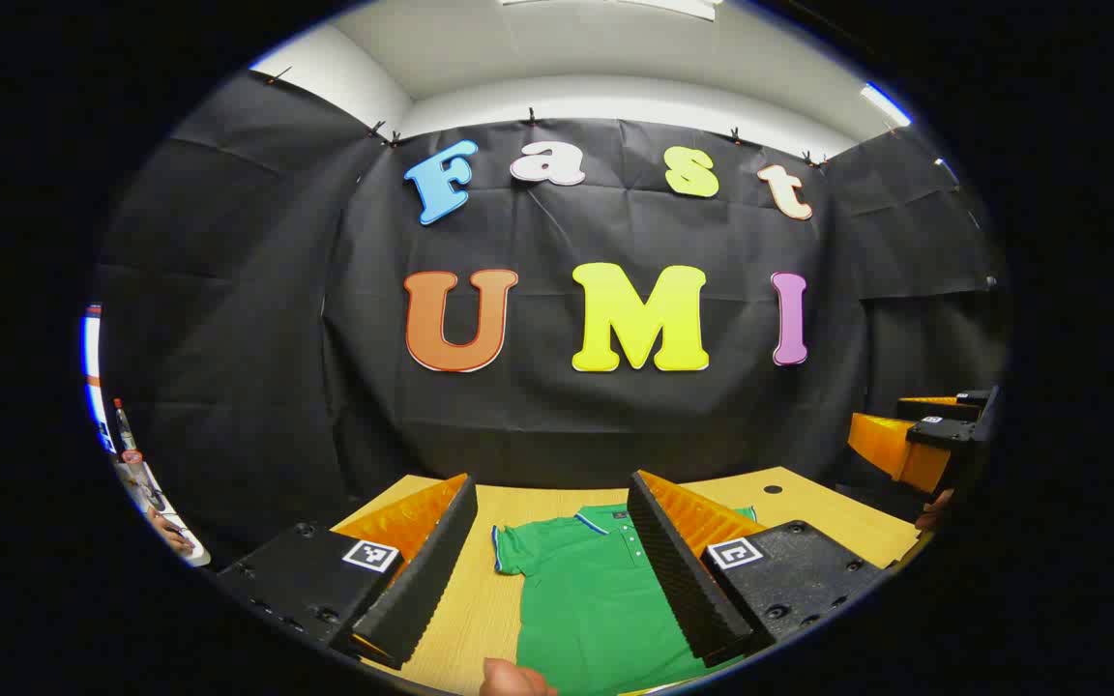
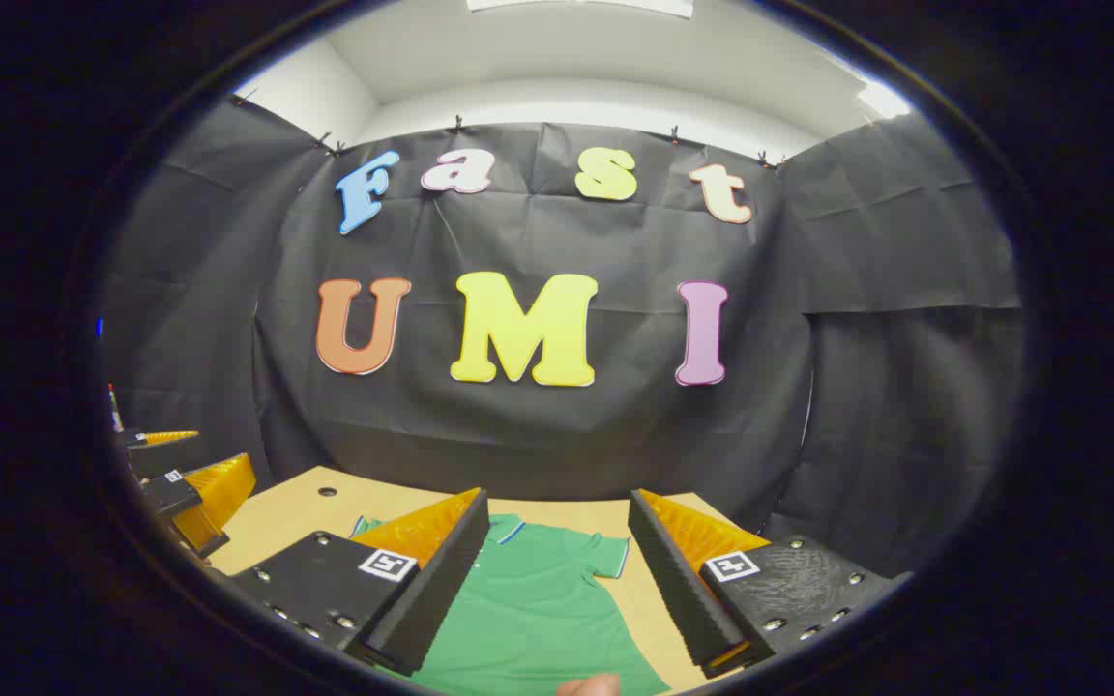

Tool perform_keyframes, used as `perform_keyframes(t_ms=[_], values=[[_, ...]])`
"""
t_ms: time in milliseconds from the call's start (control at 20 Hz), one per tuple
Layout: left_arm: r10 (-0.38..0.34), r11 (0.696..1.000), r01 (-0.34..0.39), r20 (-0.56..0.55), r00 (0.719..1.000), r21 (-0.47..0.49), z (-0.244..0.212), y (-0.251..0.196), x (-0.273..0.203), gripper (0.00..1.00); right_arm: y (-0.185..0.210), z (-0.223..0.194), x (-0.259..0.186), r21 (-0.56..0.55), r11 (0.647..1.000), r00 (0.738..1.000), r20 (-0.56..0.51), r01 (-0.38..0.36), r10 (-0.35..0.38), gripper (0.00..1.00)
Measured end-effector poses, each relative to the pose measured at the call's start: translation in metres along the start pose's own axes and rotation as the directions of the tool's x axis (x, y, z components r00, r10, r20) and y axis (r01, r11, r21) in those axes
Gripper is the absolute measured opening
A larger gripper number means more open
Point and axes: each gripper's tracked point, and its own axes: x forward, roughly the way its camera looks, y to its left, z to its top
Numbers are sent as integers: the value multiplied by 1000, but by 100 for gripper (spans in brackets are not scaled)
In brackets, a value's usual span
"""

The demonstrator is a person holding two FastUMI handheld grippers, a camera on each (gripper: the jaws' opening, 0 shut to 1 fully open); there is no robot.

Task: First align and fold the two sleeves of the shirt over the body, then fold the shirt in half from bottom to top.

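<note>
A green polo shirt (image 1: 586,590) lies flat on the wooden table (image 1: 808,507), collar toward the far wall and both short sleeves spread out. My left gripper (image 1: 552,493) hovers open above the shirt's left sleeve (image 1: 511,551) and collar, with nothing between its fingers. In the right gripper view the shirt (image 2: 528,599) lies below my right gripper (image 2: 557,498), which is open and empty over the right sleeve (image 2: 605,556). Each gripper also appears off to the side in the other's view: the right gripper (image 1: 924,440) and the left gripper (image 2: 190,483).
A fingertip of a hand (image 1: 513,681) pokes in at the bottom edge, and likewise a fingertip (image 2: 586,684) in the right gripper view. The table has a small round hole (image 1: 773,489) near its far right corner. Black cloth walls close the booth just behind the table.
</note>
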Motion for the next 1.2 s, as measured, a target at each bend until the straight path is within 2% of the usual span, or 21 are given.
perform_keyframes(t_ms=[500, 600, 650, 1200], values=[[1, 1000, -1, 6, 1000, 18, -1, -2, 8, 100, 6, -6, 15, -2, 999, 999, -17, -35, 35, 93], [-5, 1000, 5, 9, 1000, 25, 0, -3, 10, 96, 7, -7, 15, -2, 999, 999, -16, -35, 35, 93], [-5, 1000, 5, 11, 1000, 27, 1, -4, 12, 100, 6, -6, 14, -1, 999, 999, -16, -34, 34, 93], [10, 999, -11, 9, 1000, 33, 1, 4, 16, 100, 7, -5, 21, 1, 1000, 999, -14, -31, 31, 93]])
